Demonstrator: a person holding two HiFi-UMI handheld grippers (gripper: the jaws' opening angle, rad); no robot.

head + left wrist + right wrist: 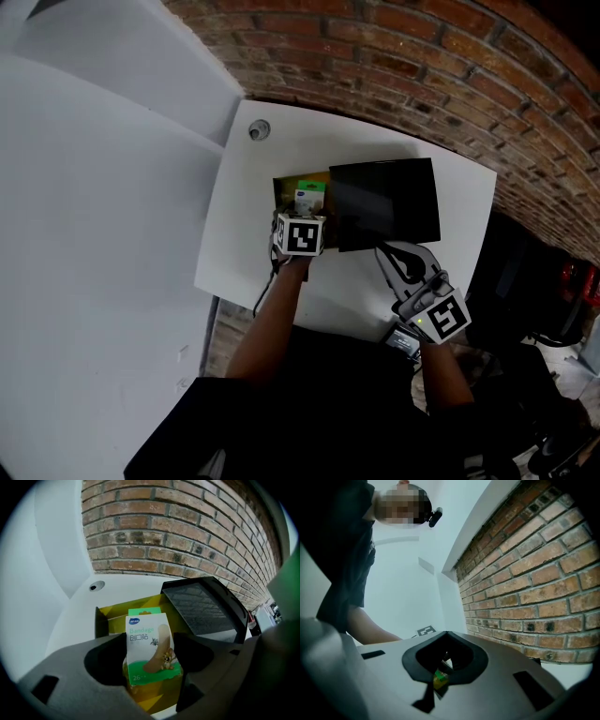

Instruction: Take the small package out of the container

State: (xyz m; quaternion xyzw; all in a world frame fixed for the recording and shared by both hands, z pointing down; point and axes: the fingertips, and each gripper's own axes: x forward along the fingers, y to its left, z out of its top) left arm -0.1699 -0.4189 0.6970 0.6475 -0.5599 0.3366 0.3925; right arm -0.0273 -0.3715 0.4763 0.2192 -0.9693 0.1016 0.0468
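Gripping the small package [149, 644] with the left gripper [152, 670], jaws pressed against its two side edges. Package upright, printed face toward that gripper's camera, lower end over the open top of the yellow container [108, 618]. Just behind, at 12 o'clock from the package, a green packet [145, 612] standing inside the container. At 2 o'clock, the black lid [201, 606], right beside the container.

In the head view, at 5 o'clock from the container, the right gripper [384, 251], jaws closed together and empty, tips at the lid's near edge; touching or not, cannot tell. Everything on a white table [248, 253]. At 11 o'clock from the container, a small round fitting [260, 129] in the tabletop. Beyond, at 12 o'clock, a brick wall [164, 527].
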